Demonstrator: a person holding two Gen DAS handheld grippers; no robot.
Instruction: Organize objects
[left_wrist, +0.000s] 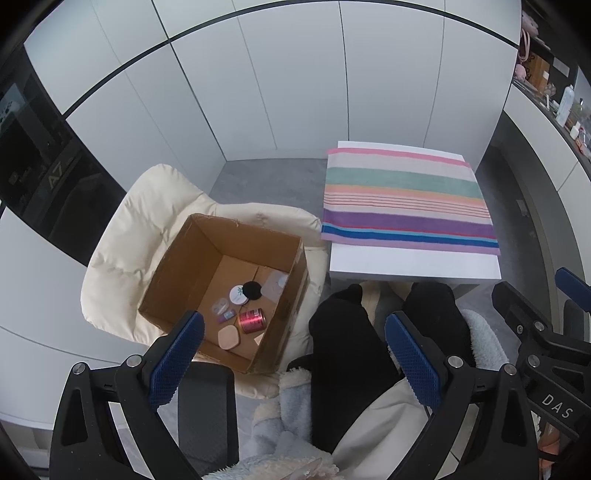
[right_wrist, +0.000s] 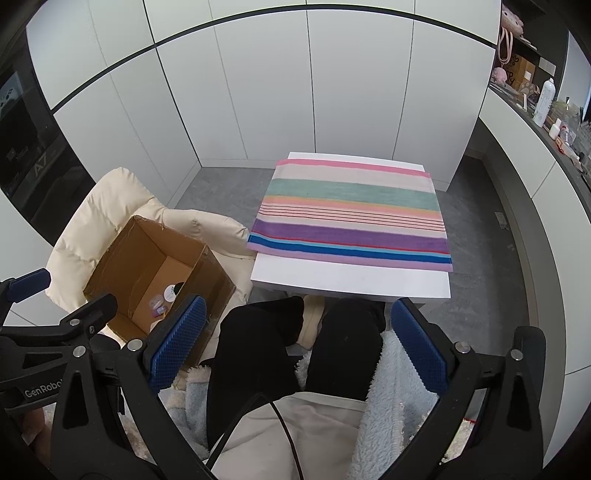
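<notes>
Nearest to me, my left gripper (left_wrist: 294, 345) hangs over the lap with its jaws spread wide and nothing between the blue pads (left_wrist: 413, 356). My right gripper (right_wrist: 295, 345) is released in the same way, wide apart and empty, above the black trouser legs (right_wrist: 255, 350) and the fluffy pale-blue robe (right_wrist: 391, 398). From the left wrist view I also see the right gripper at the right edge, just beside the left one.

A little further, on my left side, an open cardboard box (left_wrist: 184, 266) sits on a cream padded chair (left_wrist: 122, 240). On the bottom of the box lie the small things: a red can (left_wrist: 252, 320) on its side, a beige makeup sponge (left_wrist: 229, 336) just beside it, a round white jar (left_wrist: 239, 294) touching a black round puff (left_wrist: 252, 289), a small clear round case (left_wrist: 221, 306) and a tiny purple item (left_wrist: 228, 315) which I cannot identify.

In front of the knees stands a low white table (right_wrist: 351, 282). A striped towel (right_wrist: 351, 218) lies flat on it and covers most of the top, only the near strip is bare. Behind it are white cabinet doors (right_wrist: 258, 92), and a cluttered shelf (right_wrist: 546, 99) is far at the right.
</notes>
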